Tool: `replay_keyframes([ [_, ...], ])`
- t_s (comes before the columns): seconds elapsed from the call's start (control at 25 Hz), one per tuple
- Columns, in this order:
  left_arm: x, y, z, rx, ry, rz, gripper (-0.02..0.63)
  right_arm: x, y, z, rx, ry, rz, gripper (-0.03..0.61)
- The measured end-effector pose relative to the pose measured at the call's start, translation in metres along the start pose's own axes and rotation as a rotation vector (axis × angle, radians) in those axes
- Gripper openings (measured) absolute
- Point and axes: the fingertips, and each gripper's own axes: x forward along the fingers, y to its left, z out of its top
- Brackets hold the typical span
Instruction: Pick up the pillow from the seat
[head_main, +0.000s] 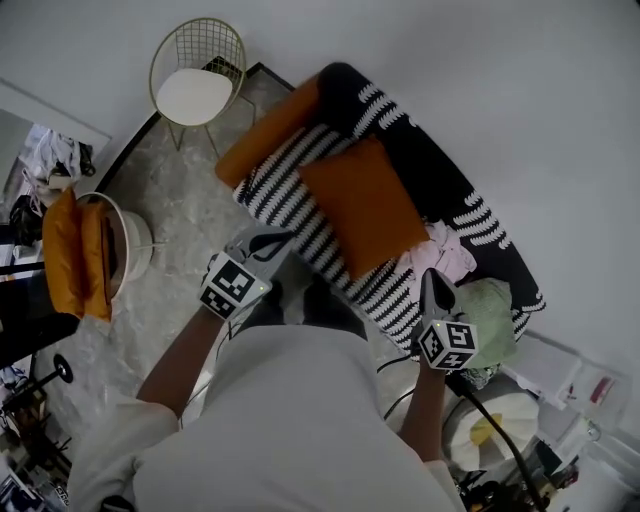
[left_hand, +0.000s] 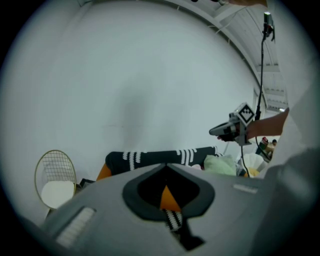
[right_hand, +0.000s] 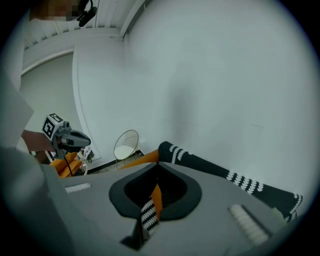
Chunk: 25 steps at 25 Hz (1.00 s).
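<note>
An orange square pillow (head_main: 365, 205) lies flat on the black-and-white striped seat of a sofa (head_main: 290, 185). My left gripper (head_main: 283, 238) hovers at the seat's near edge, to the left of the pillow, jaws shut and empty. To the pillow's right, my right gripper (head_main: 431, 277) is over the seat's near edge, also shut on nothing. In the left gripper view the shut gripper (left_hand: 166, 166) shows a sliver of the pillow (left_hand: 169, 197) through its gap. The right gripper view has its own shut gripper (right_hand: 157, 166) over a strip of the pillow (right_hand: 156, 196).
An orange bolster (head_main: 265, 135) lies along the sofa's left arm. Pink clothes (head_main: 447, 250) and a green cloth (head_main: 492, 310) are piled at the sofa's right end. A gold wire chair (head_main: 197, 75) stands far left, and a round stand with orange cushions (head_main: 75, 255) at left.
</note>
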Motion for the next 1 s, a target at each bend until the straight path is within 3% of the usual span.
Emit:
replay_keyframes([
  [0.4,0.073,0.019,0.018,-0.04,0.049,0.106,-0.002,0.084,-0.078,0.0,0.003,0.077,0.127,0.005],
  [0.6,0.116,0.036,-0.002,-0.081,0.086,0.154,-0.002,0.141,-0.11,-0.013,-0.017,0.122,0.192,0.005],
  [1.0,0.163,0.052,-0.051,-0.182,0.11,0.16,-0.002,0.202,-0.114,-0.054,-0.067,0.231,0.265,0.031],
])
